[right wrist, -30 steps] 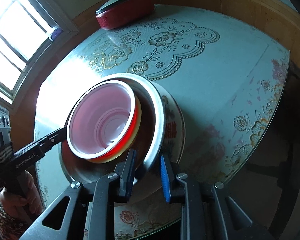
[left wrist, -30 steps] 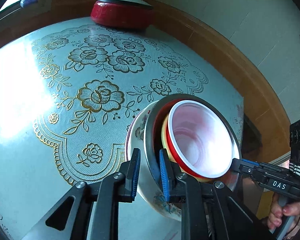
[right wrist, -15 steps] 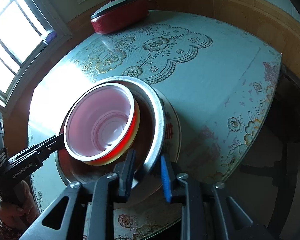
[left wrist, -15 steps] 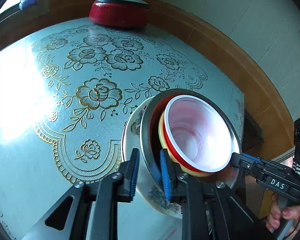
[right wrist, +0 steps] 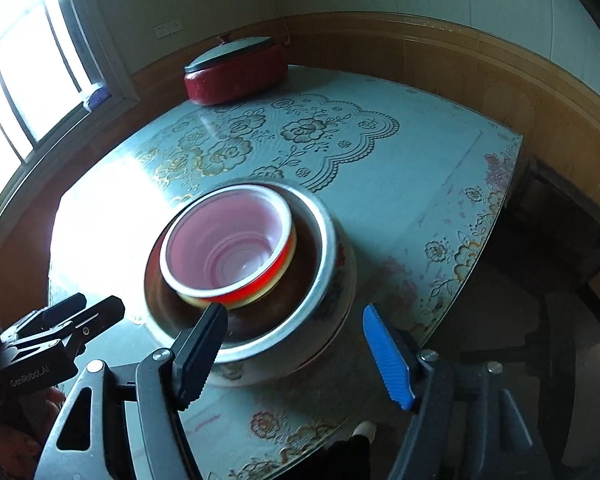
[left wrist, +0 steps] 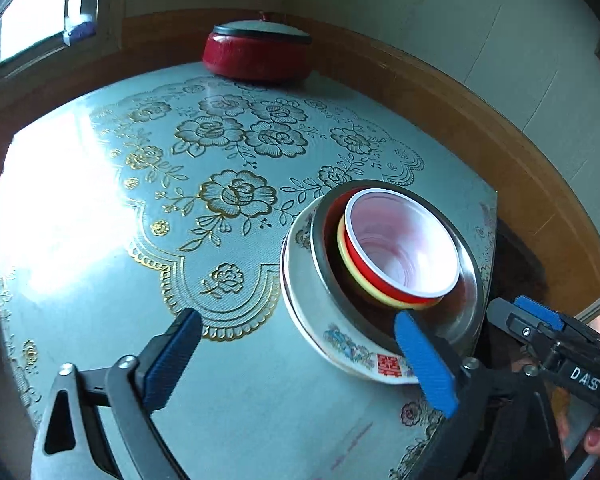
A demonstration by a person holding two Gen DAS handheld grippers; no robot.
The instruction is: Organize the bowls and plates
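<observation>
- A glass-topped table (left wrist: 100, 216) with a floral cloth bears the nested stack of bowls (left wrist: 380, 264) near its corner.
- Only the right view shows a dark chair (right wrist: 556, 240).
- Left gripper (left wrist: 296, 364) and right gripper (right wrist: 296, 352), both angled down, are opening, clear of the stack.

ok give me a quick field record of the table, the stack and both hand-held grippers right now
surface: table with a floral gold-print cover
stack: red cup in a steel bowl, on a floral plate
stack place: near the table's edge
far side: red lidded pot by the wall
left hand-held gripper: jaws opening, off the stack's rim
right hand-held gripper: jaws opening, nothing pinched
</observation>
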